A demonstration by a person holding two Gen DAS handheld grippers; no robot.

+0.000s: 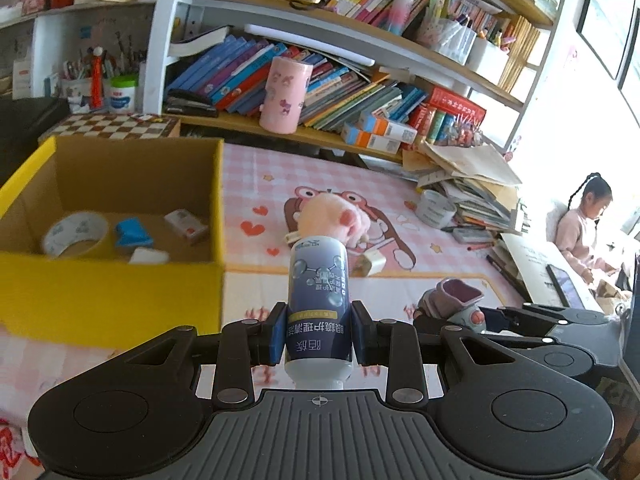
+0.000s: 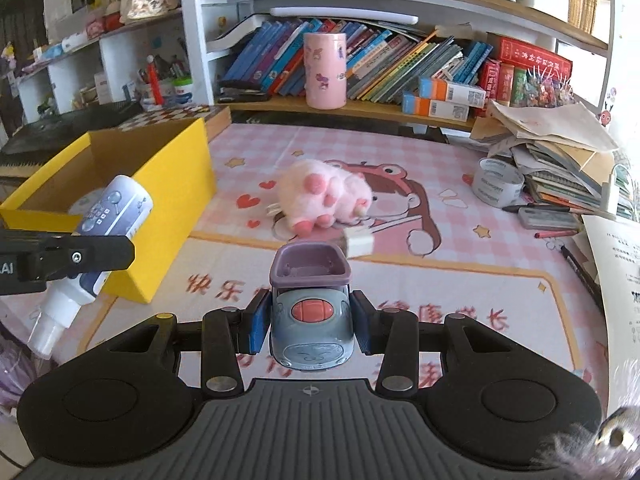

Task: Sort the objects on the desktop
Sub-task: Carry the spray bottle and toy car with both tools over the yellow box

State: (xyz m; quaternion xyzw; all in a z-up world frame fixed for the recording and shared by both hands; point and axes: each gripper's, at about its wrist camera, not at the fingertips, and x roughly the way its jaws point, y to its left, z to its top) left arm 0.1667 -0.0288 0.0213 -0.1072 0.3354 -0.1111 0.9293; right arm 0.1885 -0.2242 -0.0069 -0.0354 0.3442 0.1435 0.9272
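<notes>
While clamped, bottle [image 1: 319, 300] in left claw [image 1: 319, 334]

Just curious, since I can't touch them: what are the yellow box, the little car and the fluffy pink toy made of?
Yellow box: likely cardboard, brown matt inside, coloured outer face. Little car: looks like moulded plastic, smooth with a soft sheen. Fluffy pink toy: plush fabric, fuzzy pile, presumably stuffed.

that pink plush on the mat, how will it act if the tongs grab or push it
The pink plush looks soft and fluffy, so it would probably squash and sag rather than stay stiff. It likely weighs little for its bulk. Pushed, it would probably slide or flop on the mat, not roll.
</notes>
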